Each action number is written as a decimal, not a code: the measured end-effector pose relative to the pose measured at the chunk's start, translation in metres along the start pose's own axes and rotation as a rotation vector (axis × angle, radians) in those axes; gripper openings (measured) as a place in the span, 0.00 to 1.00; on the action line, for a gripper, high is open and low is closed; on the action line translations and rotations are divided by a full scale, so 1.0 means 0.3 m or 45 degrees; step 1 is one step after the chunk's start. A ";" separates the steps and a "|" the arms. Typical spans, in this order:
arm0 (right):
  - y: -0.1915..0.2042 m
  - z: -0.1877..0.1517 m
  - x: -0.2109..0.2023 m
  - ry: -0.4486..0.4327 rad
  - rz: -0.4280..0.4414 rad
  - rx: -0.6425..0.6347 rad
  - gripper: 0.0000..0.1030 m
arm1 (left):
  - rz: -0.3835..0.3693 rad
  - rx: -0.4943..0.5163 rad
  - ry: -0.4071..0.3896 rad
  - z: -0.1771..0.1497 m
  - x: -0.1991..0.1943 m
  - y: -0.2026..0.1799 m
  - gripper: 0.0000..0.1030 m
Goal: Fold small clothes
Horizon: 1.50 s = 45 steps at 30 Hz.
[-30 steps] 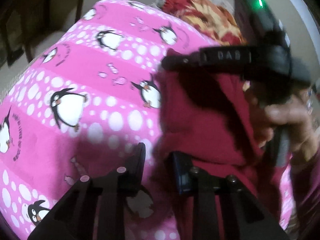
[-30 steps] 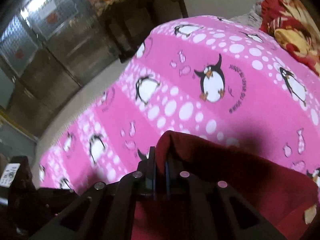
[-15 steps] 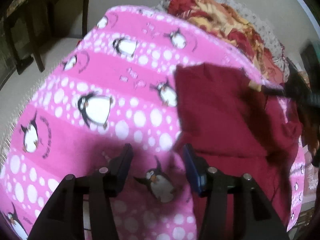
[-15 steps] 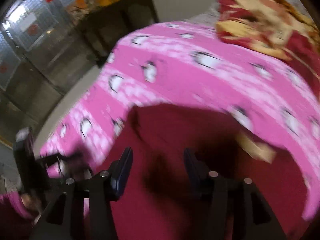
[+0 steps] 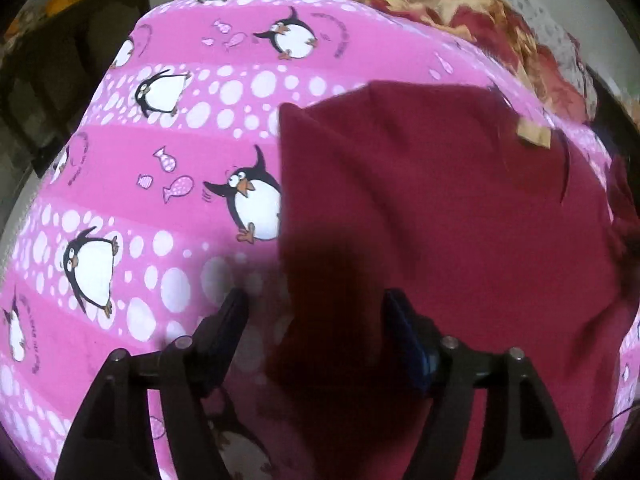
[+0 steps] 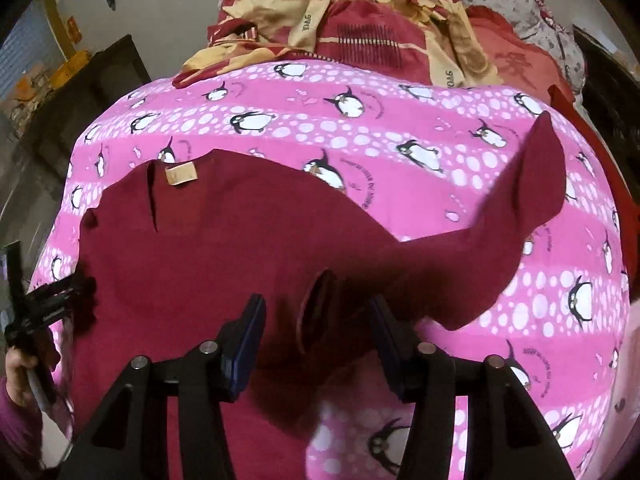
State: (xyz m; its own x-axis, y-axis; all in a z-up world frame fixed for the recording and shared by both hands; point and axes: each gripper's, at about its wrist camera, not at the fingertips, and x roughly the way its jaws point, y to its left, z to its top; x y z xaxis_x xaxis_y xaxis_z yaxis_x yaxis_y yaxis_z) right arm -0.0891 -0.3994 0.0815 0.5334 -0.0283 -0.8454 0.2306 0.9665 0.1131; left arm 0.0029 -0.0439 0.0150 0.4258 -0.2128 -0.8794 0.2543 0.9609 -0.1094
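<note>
Pink penguin bedspread (image 6: 400, 216) under maroon garment (image 6: 224, 240); left gripper (image 5: 316, 320) fingers opening, right gripper (image 6: 316, 328) fingers apart, both unladen; best regripped at twelve o'clock corners.

Bed wearing pink penguin-and-dot print cotton sheet (image 6: 400, 148) (image 5: 160, 200). Dark red knit garment with tan neck label (image 6: 224, 232) (image 5: 440, 208) lying spread on sheet, one sleeve stretching sideways. Red-and-yellow patterned quilt (image 6: 360, 32) (image 5: 460, 12) lying bunched at far end.

Both grippers have let go of the red garment (image 5: 440, 208), which now lies spread on the pink blanket (image 5: 168, 168). The left gripper (image 5: 316, 320) is opening above its edge; the right gripper (image 6: 316, 320) stands open above it.
</note>
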 end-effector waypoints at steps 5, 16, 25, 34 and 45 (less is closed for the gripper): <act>0.068 0.020 0.087 0.000 0.030 -0.066 0.59 | 0.015 0.023 -0.063 0.028 -0.077 -0.026 0.70; 0.042 -0.007 0.207 0.023 -0.220 -0.141 0.11 | 0.077 0.024 -0.006 0.058 0.033 -0.078 0.73; 0.021 -0.055 0.078 -0.079 -0.044 -0.004 0.16 | 0.100 0.040 -0.067 0.034 -0.035 -0.111 0.77; -0.014 -0.140 0.131 0.032 0.021 0.080 0.26 | 0.024 0.134 -0.098 0.017 -0.088 -0.278 0.77; -0.101 -0.118 0.049 -0.017 0.088 0.133 0.49 | -0.001 0.208 -0.074 0.021 -0.050 -0.418 0.77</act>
State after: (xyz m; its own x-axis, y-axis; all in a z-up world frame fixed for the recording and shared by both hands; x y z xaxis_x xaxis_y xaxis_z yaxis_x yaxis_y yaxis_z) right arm -0.1172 -0.4202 0.0472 0.5617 0.0337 -0.8267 0.2757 0.9344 0.2255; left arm -0.0297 -0.1623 0.0450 0.4738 -0.2282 -0.8505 0.3905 0.9202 -0.0294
